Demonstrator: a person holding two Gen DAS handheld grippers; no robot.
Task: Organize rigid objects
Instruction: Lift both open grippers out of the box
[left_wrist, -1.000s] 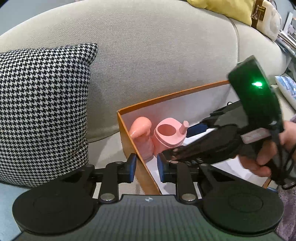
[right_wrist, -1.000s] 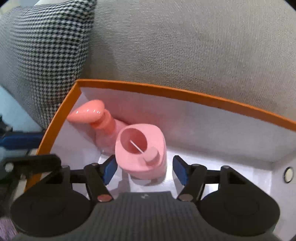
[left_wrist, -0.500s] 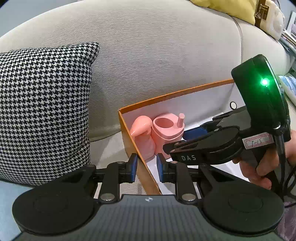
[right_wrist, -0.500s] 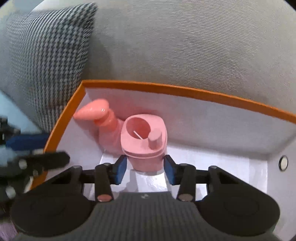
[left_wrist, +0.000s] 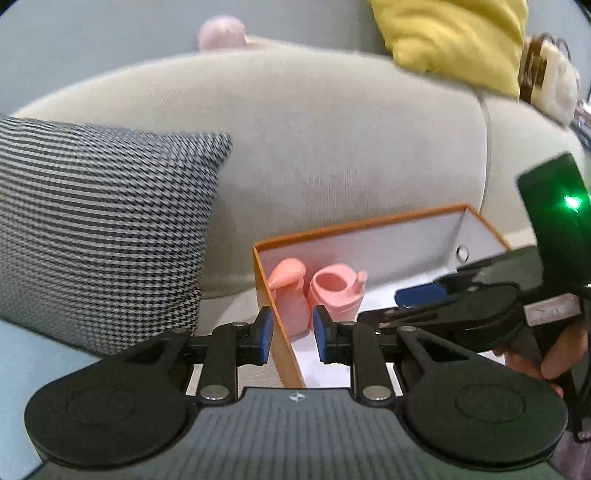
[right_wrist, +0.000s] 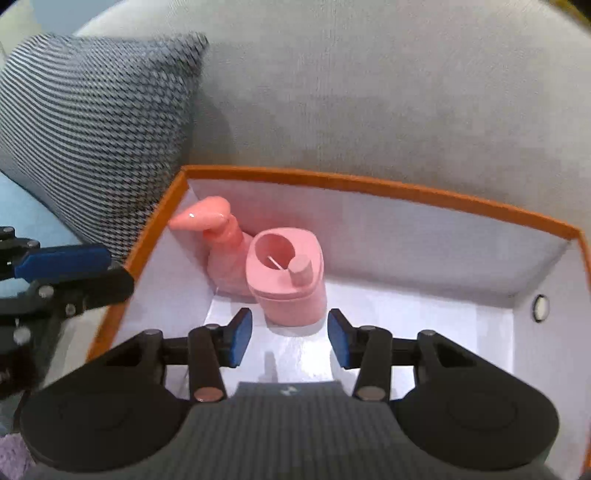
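- Left wrist view: the left gripper has its jaws a narrow gap apart with nothing gripped. The box wall runs up through that gap, but the pads do not press it.
- Ahead of the jaws, just inside the box's near corner, stand the pump bottle and the pink cup, side by side and apparently touching.
- To the right of the jaws the right gripper reaches over the box, with a hand on its handle.
- Right wrist view: the right gripper has jaws open and empty. The cup sits just ahead of the gap, slightly left of centre and clear of both pads. The bottle is beyond it to the left, by the box wall.
- The step looks like backing away from a placed cup. To do it well, I would lift straight back and keep the pads off the cup's sides so that it stays upright.
- I would keep the left jaws off the thin wall, since a nudge could shift the box on the sofa.
- The pillow lies far left of the jaws and is no obstacle.
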